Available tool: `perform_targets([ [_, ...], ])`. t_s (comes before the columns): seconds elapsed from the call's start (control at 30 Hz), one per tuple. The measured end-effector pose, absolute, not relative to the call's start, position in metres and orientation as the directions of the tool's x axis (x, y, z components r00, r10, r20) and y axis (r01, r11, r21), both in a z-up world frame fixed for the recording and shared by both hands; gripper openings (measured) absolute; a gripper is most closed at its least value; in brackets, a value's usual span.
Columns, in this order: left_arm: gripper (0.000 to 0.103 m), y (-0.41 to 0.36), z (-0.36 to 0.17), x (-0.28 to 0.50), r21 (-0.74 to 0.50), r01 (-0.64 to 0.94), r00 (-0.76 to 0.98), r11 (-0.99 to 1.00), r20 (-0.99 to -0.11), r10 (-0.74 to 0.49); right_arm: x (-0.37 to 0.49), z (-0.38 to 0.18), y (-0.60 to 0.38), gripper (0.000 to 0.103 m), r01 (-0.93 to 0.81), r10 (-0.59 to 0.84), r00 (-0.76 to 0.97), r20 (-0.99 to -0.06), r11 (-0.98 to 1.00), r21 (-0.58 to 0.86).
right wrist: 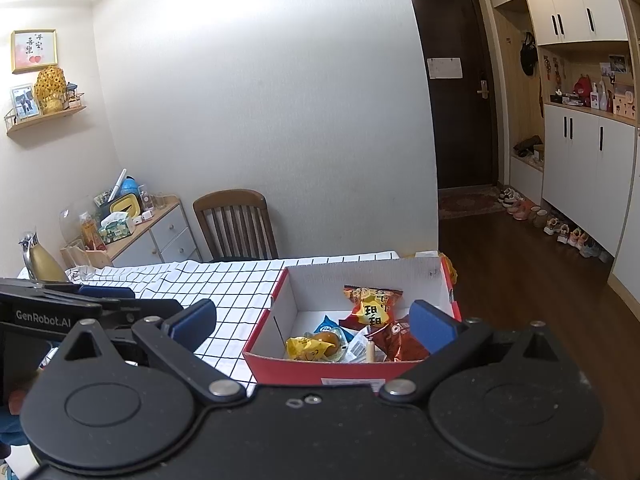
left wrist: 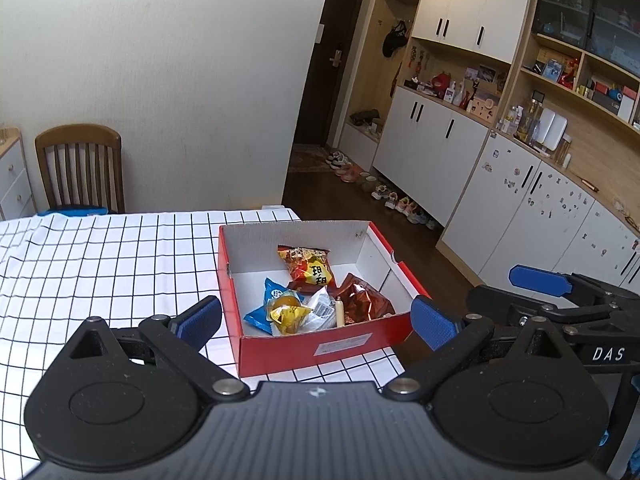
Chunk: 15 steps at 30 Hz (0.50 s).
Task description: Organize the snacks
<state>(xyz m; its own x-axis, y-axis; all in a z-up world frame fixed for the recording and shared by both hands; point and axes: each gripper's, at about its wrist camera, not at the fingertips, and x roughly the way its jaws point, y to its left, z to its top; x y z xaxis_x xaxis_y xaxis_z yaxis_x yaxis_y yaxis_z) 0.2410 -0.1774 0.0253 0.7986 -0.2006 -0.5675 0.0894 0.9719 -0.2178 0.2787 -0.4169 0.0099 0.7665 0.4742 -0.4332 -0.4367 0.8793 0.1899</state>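
Note:
A red cardboard box point(left wrist: 344, 346) point(right wrist: 328, 368) with a white inside stands at the right end of the table. Inside lie a red-yellow snack bag point(left wrist: 308, 266) point(right wrist: 370, 304), a brown foil bag point(left wrist: 366, 300) point(right wrist: 396, 340), a blue packet point(left wrist: 272, 300) point(right wrist: 326, 325), a yellow wrapped snack point(left wrist: 288, 314) point(right wrist: 310, 348) and a small cream tube point(left wrist: 340, 312) point(right wrist: 371, 352). My left gripper point(left wrist: 316, 322) is open, its blue pads either side of the box's near wall, holding nothing. My right gripper point(right wrist: 314, 324) is open too, just short of the box. The right gripper point(left wrist: 538, 280) also shows at the right edge of the left wrist view.
A white cloth with a black grid point(left wrist: 100, 264) point(right wrist: 236, 284) covers the table. A wooden chair point(left wrist: 80, 168) point(right wrist: 236, 224) stands at the far side by the wall. A drawer unit point(right wrist: 160, 236) with clutter is at the left. White cabinets point(left wrist: 520, 208) line the right; shoes point(left wrist: 384, 192) sit on the floor.

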Motion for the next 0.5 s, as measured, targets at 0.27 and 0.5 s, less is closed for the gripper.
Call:
perform_targets([
  [0.27, 0.101, -0.1802, 0.0286, 0.2424, -0.216, 0.081, 0.791, 0.973, -0.580, -0.195, 0.2766, 0.0142, -0.4173, 0.103, -0.442, 0.478, 0.767, -0.427, 0.877, 0.189],
  [0.5, 0.101, -0.1818, 0.0295, 0.2433, -0.230, 0.093, 0.785, 0.969, -0.582, -0.214, 0.2759, 0.0148, -0.4186, 0.103, -0.439, 0.477, 0.768, -0.428, 0.878, 0.191],
])
